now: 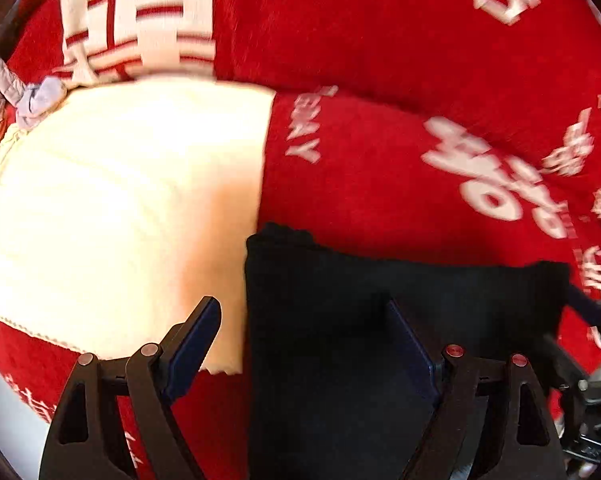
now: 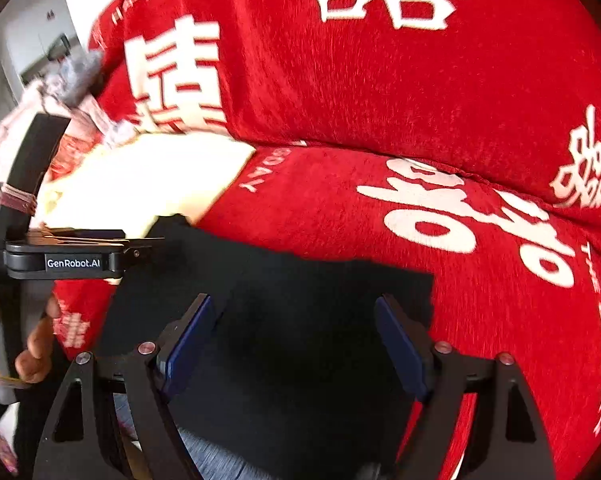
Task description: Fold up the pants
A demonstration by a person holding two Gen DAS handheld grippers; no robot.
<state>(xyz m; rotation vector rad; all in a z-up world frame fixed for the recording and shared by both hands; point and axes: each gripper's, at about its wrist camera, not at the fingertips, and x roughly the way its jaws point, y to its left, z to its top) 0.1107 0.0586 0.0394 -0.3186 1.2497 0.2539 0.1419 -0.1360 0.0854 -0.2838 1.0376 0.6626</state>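
Black pants (image 1: 360, 320) lie on a red cover with white lettering; they also show in the right wrist view (image 2: 300, 340). My left gripper (image 1: 300, 312) is open just above the pants' left edge, its left finger over a cream cloth. My right gripper (image 2: 296, 312) is open and empty above the middle of the pants. The left gripper's body (image 2: 72, 260) shows at the left of the right wrist view, at the pants' far left corner. The pants' near part is hidden below both views.
A cream cloth (image 1: 120, 208) lies left of the pants on the red cover (image 1: 380, 168), also in the right wrist view (image 2: 148, 180). Grey and pink clothes (image 1: 28, 100) are piled at the far left. A red back cushion (image 2: 360, 80) rises behind.
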